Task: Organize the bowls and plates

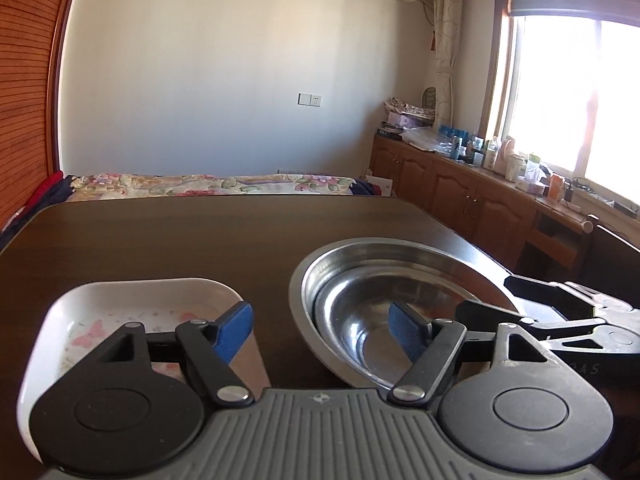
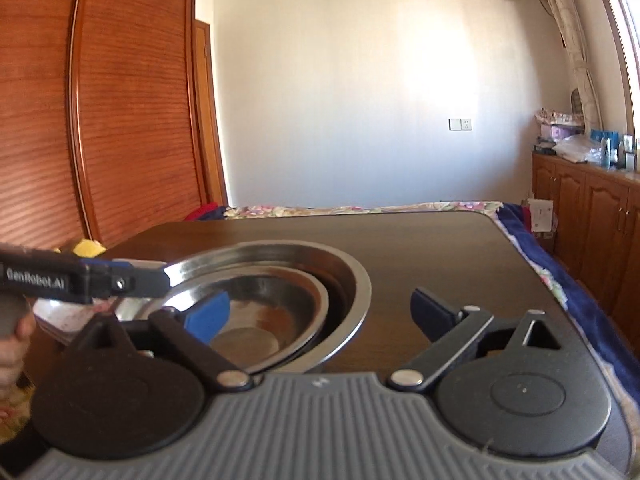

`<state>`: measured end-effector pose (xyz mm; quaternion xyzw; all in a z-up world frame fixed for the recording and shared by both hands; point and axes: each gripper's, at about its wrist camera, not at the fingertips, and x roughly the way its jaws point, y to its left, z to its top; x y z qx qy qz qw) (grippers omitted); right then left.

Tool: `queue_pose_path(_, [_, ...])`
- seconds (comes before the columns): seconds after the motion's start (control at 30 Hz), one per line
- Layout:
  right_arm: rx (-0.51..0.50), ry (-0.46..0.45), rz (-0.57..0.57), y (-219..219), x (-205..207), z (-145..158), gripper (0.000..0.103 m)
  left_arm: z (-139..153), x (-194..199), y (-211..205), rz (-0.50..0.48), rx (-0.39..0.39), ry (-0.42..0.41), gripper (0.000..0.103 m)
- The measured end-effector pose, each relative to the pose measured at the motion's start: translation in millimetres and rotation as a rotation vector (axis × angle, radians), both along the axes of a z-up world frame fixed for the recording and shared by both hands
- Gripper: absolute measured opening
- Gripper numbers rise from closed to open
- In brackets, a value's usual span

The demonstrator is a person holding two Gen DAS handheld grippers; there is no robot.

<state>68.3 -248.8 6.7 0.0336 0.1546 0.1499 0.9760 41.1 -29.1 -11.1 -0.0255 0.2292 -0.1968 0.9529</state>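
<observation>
Two steel bowls stand nested on the dark table (image 1: 180, 240): a large bowl (image 1: 400, 252) holds a smaller bowl (image 1: 352, 320). Left of them lies a white square plate (image 1: 132, 308) with a flower print. My left gripper (image 1: 320, 330) is open and straddles the large bowl's left rim, with one blue pad over the plate's corner and the other inside the bowls. My right gripper (image 2: 320, 316) is open wide across the large bowl's (image 2: 356, 280) right rim; its left pad hangs over the smaller bowl (image 2: 280, 308) and its right pad over bare table. Neither gripper's pads press on anything.
A bed with a floral cover (image 1: 208, 182) runs behind the table's far edge. Wooden cabinets (image 1: 460, 188) crowded with bottles line the right wall under a window. A wooden wardrobe (image 2: 120, 120) stands at left. A hand (image 2: 12, 344) holds the left gripper.
</observation>
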Motion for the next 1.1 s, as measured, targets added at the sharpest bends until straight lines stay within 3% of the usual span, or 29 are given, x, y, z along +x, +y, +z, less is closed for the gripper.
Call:
queue_pose_path(0.27, [0.036,0.006,0.025,-2,-1,-4,0.095,-2,-2,-4,-0.010,-0.003,0.010,0.051])
queue_pose_path(0.57, [0.062,0.027,0.033,-2,0,-7,0.065,-5,-3,-10,-0.004,0.004,0.015,0.046])
queue_pose_path(0.8, [0.053,0.017,0.024,0,3,-7,0.062,-5,-4,-11,0.002,0.003,0.010,0.042])
queue_pose_path(1.1, [0.057,0.018,0.007,-3,5,-7,0.050,-7,-6,-13,0.002,0.007,0.010,0.038])
